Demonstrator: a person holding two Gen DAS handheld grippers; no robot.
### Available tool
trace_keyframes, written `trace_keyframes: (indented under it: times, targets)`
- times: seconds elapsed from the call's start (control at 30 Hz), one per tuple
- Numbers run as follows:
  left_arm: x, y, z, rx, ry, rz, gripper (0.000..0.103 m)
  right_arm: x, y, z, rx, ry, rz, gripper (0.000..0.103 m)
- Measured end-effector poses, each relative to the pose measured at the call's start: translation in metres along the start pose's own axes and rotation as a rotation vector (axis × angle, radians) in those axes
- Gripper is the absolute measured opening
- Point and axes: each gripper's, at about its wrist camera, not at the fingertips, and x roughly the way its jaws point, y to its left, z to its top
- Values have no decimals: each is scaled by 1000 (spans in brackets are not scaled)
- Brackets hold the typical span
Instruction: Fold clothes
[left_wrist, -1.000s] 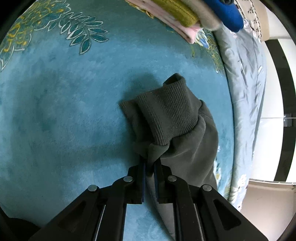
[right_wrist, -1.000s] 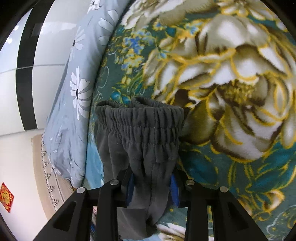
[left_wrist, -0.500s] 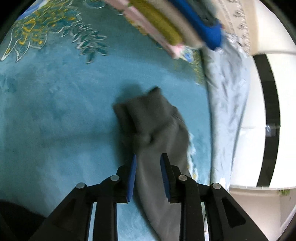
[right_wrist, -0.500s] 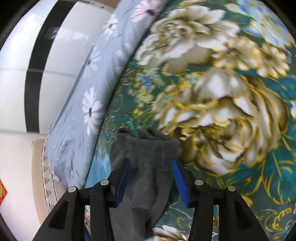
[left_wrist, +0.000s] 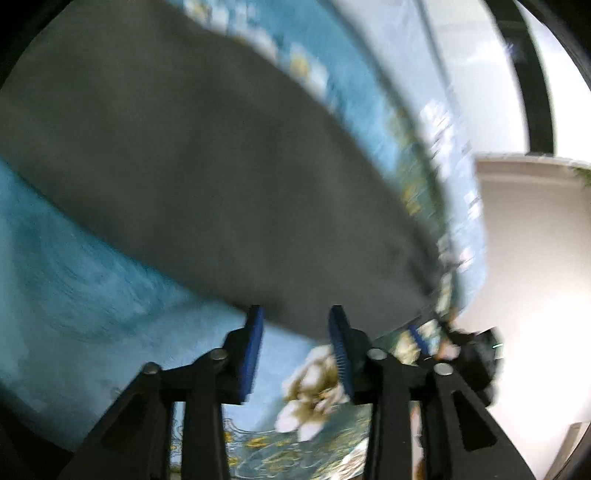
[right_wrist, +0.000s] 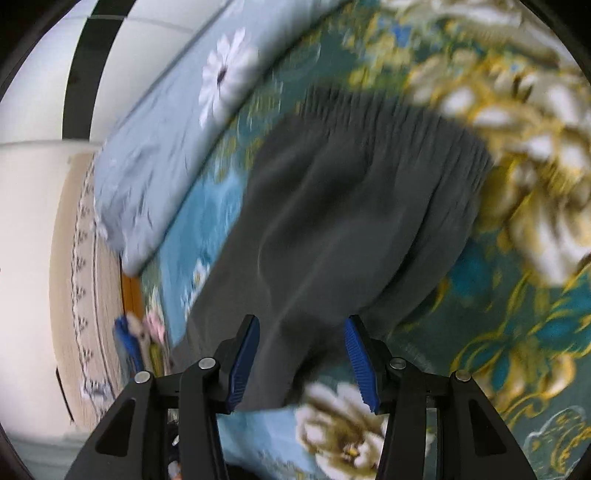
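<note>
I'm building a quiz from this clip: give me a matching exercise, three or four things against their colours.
Things:
1. trousers
2. gripper pads
3. pillow
4. blanket

Colours:
A. light blue with white daisies
B. dark grey
C. teal with large cream and gold flowers
D. bright blue

Pairs: 1-B, 2-D, 3-A, 4-C

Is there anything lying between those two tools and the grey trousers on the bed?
Nothing visible does. The grey trousers lie directly ahead of the right tool and the left tool, whose jaws are opening.
</note>
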Motion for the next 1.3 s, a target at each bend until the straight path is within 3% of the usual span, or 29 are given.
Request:
trace_keyframes:
  times: [0.13, 0.27, 0.33, 0.5, 0.7, 0.77, 0.83, 0.93, 1.03, 1.1, 1.13, 1.17, 1.23, 1.3]
  targets:
    - [11, 12, 13, -41, -40, 70, 44, 23, 2, -6, 12, 57, 48, 51]
    - [4, 40, 31, -203, -96, -2, 41, 33, 13, 2, 5, 74, 85, 53]
    - [-4, 41, 39, -207, -150, -30, 12, 33, 20, 7, -16, 72, 94, 53]
    - [-15, 30, 60, -185, -237, -67, 11, 32, 19, 26, -26, 17, 48, 53]
    - [-28, 30, 73, -227, -296, -82, 11, 40, 2, 30, 22, 28, -7, 53]
    - [-32, 20, 76, -176, -322, -86, 16, 41, 0, 30, 25, 29, -13, 53]
    - [-25, -3, 74, -47, -276, -69, 35, 41, -2, 33, 42, 27, -9, 53]
    - [-1, -33, 58, 89, -169, -73, 36, 41, -2, 37, 58, 25, 1, 55]
    - [26, -63, 39, 197, -81, -88, 46, 41, -2, 39, 58, 28, 8, 56]
    - [46, -83, 26, 306, -55, -29, 48, 41, -3, 41, 63, 30, 16, 56]
    - [54, -100, 16, 418, -59, 34, 49, 40, -3, 41, 66, 31, 24, 56]
    - [58, -115, -13, 498, -59, 73, 51, 39, -4, 42, 68, 32, 35, 56]
    - [77, -139, -28, 670, -31, 132, 56, 35, -5, 43, 72, 35, 56, 56]
    - [98, -153, -31, 760, 1, 173, 56, 29, -6, 44, 72, 40, 75, 56]
